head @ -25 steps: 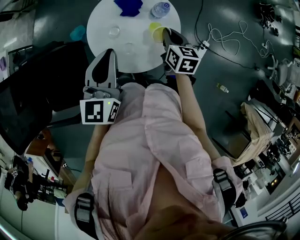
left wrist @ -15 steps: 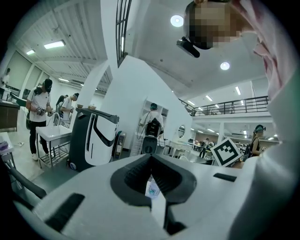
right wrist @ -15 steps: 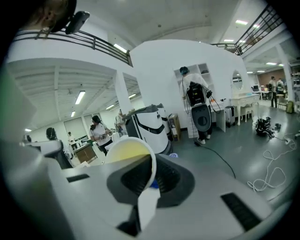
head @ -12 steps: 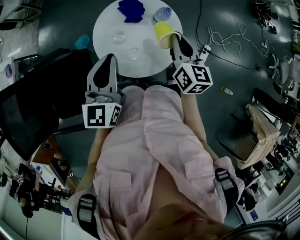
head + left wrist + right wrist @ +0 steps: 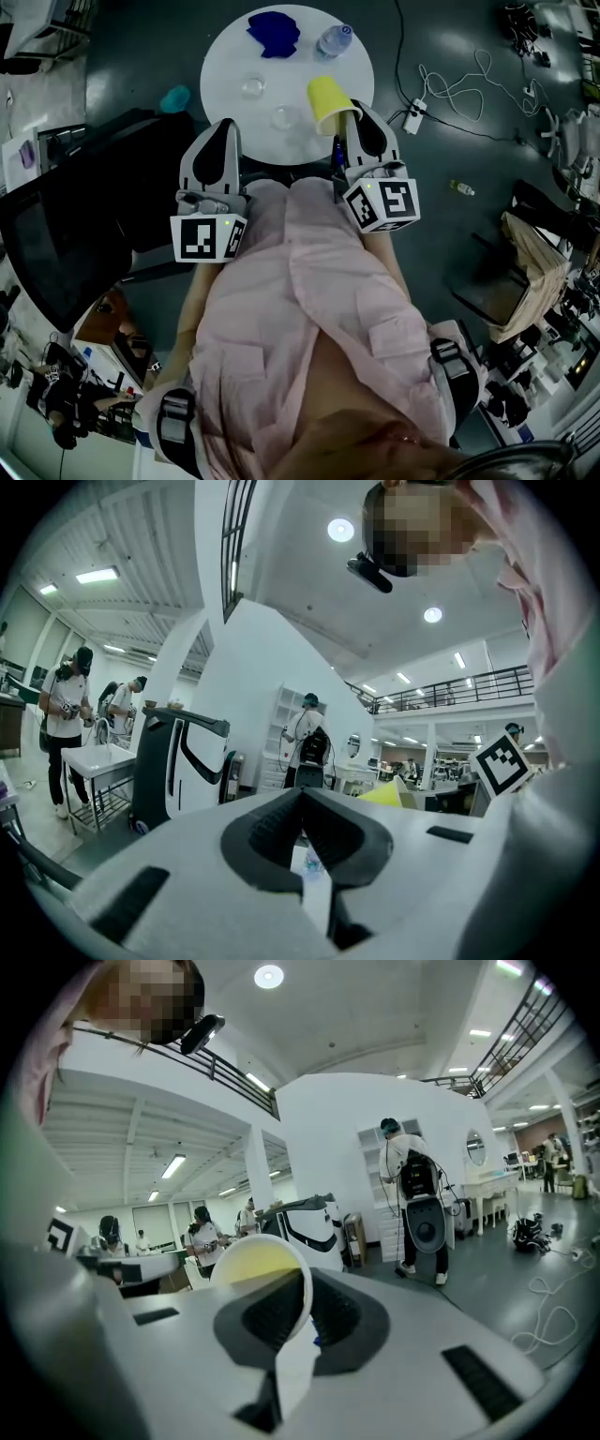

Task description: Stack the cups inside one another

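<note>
A yellow cup [image 5: 325, 101] hangs tilted over the near edge of the round white table [image 5: 220, 52], and my right gripper [image 5: 348, 116] is shut on its rim. The right gripper view shows the same cup [image 5: 255, 1272] pinched by its wall between the jaws of that gripper [image 5: 302, 1321], mouth facing the camera. Two clear cups [image 5: 252, 87] [image 5: 285, 118] stand on the table, to the left of the yellow one. My left gripper [image 5: 219, 129] is held near the table's front left edge, jaws shut with nothing between them; in its own view it [image 5: 302, 808] points up.
A blue cloth [image 5: 274, 32] and a water bottle [image 5: 334, 40] lie at the table's far side. A teal object [image 5: 175, 97] sits on the floor to the left. A dark chair [image 5: 84, 225] stands to my left, and white cables [image 5: 450, 80] trail to the right.
The right gripper has lifted the yellow cup off the table and drawn it back toward my body. The left gripper has hardly moved.
</note>
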Available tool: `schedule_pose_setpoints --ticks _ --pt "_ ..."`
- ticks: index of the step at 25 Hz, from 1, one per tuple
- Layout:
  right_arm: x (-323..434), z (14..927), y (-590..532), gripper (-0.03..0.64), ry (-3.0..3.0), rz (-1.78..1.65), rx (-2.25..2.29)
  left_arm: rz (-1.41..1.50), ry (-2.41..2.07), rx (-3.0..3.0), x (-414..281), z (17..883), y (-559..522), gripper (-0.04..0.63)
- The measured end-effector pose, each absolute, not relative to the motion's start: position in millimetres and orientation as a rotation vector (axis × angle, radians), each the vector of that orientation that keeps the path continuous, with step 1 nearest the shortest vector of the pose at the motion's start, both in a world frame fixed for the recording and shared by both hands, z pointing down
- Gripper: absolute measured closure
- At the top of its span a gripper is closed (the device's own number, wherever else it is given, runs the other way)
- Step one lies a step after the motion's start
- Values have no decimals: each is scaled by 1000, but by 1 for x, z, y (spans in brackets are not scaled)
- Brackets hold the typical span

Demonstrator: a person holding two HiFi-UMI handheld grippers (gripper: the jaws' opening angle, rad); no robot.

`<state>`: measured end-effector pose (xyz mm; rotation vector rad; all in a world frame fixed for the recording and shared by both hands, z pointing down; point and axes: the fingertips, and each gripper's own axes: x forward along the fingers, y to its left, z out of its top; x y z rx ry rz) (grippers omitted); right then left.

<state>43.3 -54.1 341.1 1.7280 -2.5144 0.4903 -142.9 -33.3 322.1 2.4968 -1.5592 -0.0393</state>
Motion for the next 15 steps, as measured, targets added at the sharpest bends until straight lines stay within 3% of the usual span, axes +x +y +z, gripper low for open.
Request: schedule_pose_setpoints --ticks 15 --pt "55 343 -31 581 -2459 493 1768 -54 -1517 2484 -133 324 -19 580"
